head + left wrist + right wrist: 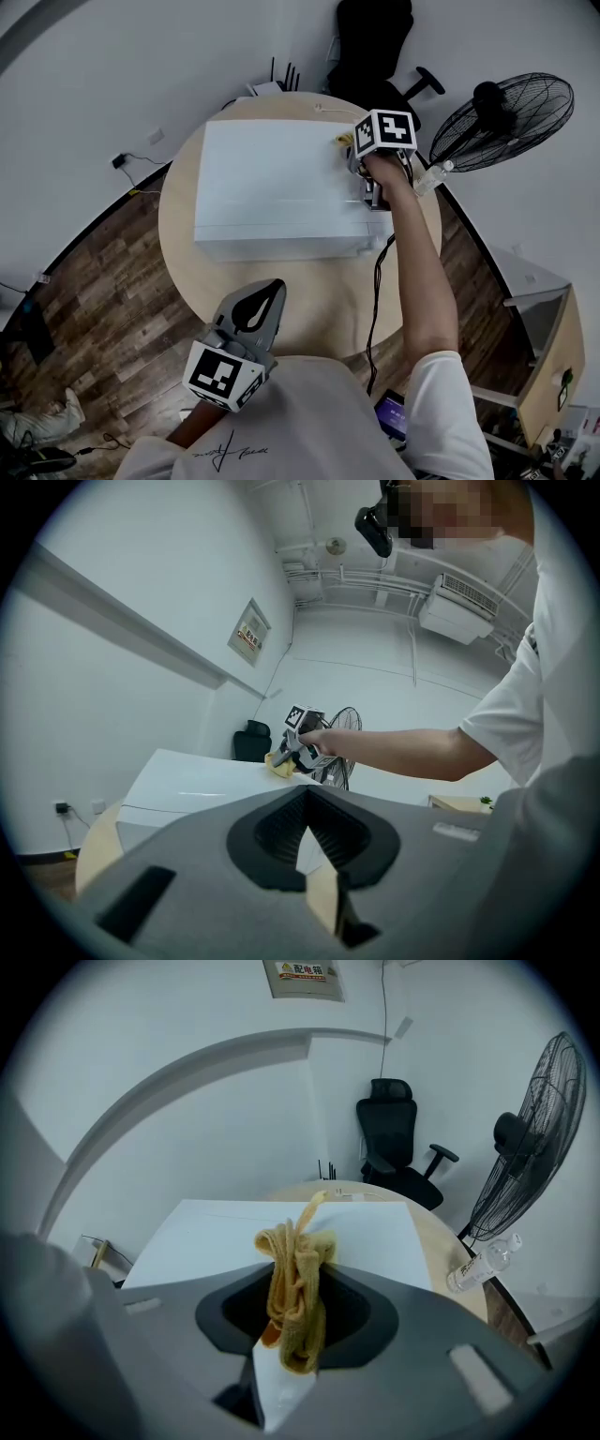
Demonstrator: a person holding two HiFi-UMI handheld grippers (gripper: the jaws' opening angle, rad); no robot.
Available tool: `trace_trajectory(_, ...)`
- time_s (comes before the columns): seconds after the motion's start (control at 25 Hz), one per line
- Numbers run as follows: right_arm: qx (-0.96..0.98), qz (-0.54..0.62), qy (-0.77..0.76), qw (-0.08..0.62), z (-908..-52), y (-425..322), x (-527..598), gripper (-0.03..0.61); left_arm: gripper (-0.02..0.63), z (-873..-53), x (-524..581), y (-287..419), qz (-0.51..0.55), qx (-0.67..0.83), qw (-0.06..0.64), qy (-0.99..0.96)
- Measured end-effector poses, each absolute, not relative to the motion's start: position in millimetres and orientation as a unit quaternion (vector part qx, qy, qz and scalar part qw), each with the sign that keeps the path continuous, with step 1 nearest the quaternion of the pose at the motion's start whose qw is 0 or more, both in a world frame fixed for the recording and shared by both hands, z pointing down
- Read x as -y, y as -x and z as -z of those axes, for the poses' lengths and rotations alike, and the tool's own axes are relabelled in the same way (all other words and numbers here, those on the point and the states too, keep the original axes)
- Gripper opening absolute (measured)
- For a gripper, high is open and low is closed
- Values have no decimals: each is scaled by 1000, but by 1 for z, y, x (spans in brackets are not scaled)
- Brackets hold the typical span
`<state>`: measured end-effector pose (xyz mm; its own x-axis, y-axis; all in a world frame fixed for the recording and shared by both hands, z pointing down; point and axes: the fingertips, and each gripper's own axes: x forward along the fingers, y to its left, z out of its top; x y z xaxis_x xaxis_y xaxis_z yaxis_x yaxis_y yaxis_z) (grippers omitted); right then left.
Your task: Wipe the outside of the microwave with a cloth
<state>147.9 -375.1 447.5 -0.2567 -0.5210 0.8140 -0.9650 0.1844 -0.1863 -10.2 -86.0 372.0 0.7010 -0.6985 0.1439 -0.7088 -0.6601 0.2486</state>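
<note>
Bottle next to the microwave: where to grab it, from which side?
Take the bottle round its mid body, jaws level, from the person's side. It seems to stand upright near the table edge, with the microwave on its left and the fan behind, so that side is open.

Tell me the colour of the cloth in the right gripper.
Mustard yellow cloth; the right gripper view shows it best.

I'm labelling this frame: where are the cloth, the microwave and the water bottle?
cloth [292, 1302]: right gripper view, bunched middle.
microwave [272, 183]: head view, top panel.
water bottle [481, 1265]: right gripper view, body.
</note>
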Motion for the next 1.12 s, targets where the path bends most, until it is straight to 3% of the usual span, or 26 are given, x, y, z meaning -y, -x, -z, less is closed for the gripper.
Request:
trace_trajectory(0.6,722,-358,-510,300,-447,-82,373,127,-6,-384,81,5,-23,378,153,-913)
trace_trajectory(0.84,743,-356,-501,265,-443,-49,375,118,-6,-388,85,11,-26,385,153,-910)
trace_trajectory(1.12,740,-302,-525,292,-444,-26,375,118,-6,-390,84,14,-28,390,154,-907)
